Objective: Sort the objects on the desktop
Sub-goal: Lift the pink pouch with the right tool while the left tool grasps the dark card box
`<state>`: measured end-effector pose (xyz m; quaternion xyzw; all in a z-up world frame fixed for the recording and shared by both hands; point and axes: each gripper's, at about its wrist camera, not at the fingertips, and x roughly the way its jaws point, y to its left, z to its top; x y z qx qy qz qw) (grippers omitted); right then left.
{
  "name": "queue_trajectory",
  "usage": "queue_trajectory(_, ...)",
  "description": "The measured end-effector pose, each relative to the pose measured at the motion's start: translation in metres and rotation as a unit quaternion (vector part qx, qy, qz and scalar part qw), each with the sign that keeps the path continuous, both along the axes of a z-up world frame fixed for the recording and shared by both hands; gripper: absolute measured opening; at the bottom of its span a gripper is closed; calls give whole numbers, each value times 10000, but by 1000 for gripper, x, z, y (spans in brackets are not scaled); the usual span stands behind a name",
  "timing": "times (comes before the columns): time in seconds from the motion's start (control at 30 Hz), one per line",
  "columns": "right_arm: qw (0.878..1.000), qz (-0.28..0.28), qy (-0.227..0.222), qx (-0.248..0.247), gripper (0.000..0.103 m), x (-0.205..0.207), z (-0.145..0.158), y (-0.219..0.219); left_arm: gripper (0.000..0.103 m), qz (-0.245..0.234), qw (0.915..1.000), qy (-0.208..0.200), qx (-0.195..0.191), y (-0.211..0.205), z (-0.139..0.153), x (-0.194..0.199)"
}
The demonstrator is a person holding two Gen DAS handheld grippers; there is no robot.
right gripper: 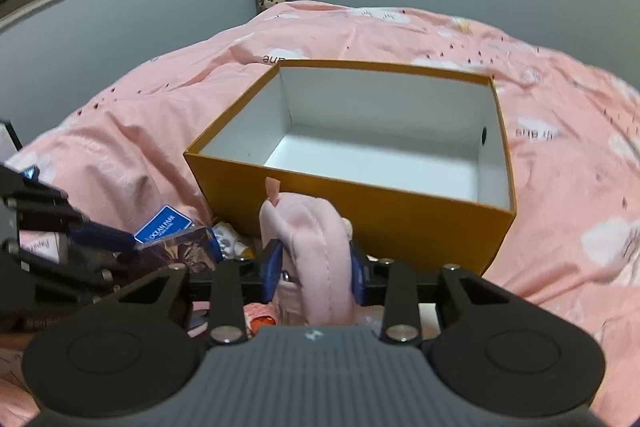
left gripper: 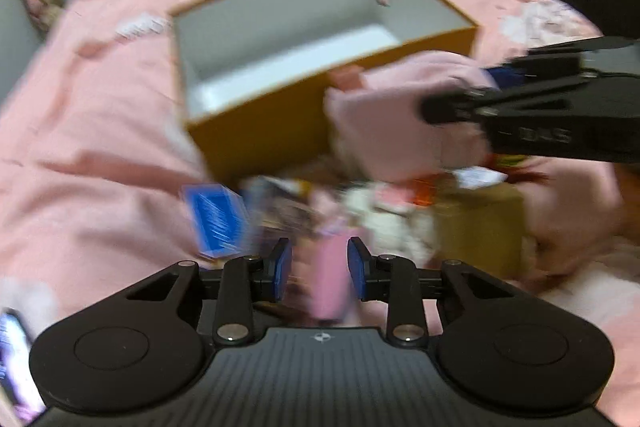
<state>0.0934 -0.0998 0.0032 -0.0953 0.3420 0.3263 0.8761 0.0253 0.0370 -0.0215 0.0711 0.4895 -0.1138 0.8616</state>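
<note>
Left wrist view: my left claw [left gripper: 319,269] hangs apart over a blurry pile [left gripper: 360,203]; I should wait there. Right wrist view: my right claw [right gripper: 316,269] squeezes a soft pink toy [right gripper: 312,247], just before the empty box [right gripper: 352,219]. Lift over the wall first.

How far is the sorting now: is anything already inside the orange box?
Nothing looks done: the orange box shows only its bare white inside. In hand: the right claw grips a pink pouch just in front of the box. The left claw is over a pink item, its pads apart. Left: the pile with the blue card.
</note>
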Motion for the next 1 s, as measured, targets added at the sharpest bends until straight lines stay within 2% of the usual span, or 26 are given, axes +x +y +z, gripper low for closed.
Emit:
queue_trajectory(0.07, 10000, -49, 21, 50, 36, -1, -1, -2, 35, -31, 10000, 36, 61, -6, -6, -1)
queue_trajectory(0.13, 9999, -86, 45, 101, 36, -3, -2, -2, 35, -61, 9990, -93, 440, -14, -12, -4)
queue_trajectory(0.17, 9999, -104, 53, 121, 36, -4, -3, -2, 35, -90, 9986, -115, 510, -15, -14, -5)
queue_trajectory(0.27, 9998, -153, 50, 128, 36, -6, -5, -3, 37, -113, 9988, -149, 458, -12, -12, -9)
queue_trajectory(0.3, 9998, -161, 49, 126, 36, -7, -5, -3, 41, -117, 9987, -157, 479, -11, -11, -10)
queue_trajectory(0.33, 9998, -165, 48, 119, 36, -7, -6, -3, 54, -102, 9985, -175, 503, -9, -9, -10)
queue_trajectory(0.37, 9998, -168, 44, 112, 36, -7, -6, -3, 60, -47, 9984, -209, 516, -6, -7, -10)
queue_trajectory(0.5, 9998, -157, 14, 93, 37, -8, -7, -3, 64, 251, 9981, -291, 491, 12, 0, -4)
queue_trajectory(0.6, 9999, -135, 43, 87, 37, -9, -9, -3, 69, 392, 9975, -202, 550, 24, 0, 3)
queue_trajectory(0.7, 9999, -115, 68, 69, 37, -9, -10, -2, 70, 301, 9979, 129, 552, 35, -6, 10)
queue_trajectory(0.8, 9999, -94, 74, 55, 37, -10, -11, 0, 70, 208, 9981, 257, 521, 37, -9, 15)
queue_trajectory(0.93, 9999, -90, 123, 63, 37, -9, -13, 0, 69, 88, 9979, 580, 262, 35, -22, 24)
queue_trajectory(1.0, 9998, -89, 134, 65, 37, -9, -13, 0, 62, 104, 9976, 551, 406, 31, -25, 25)
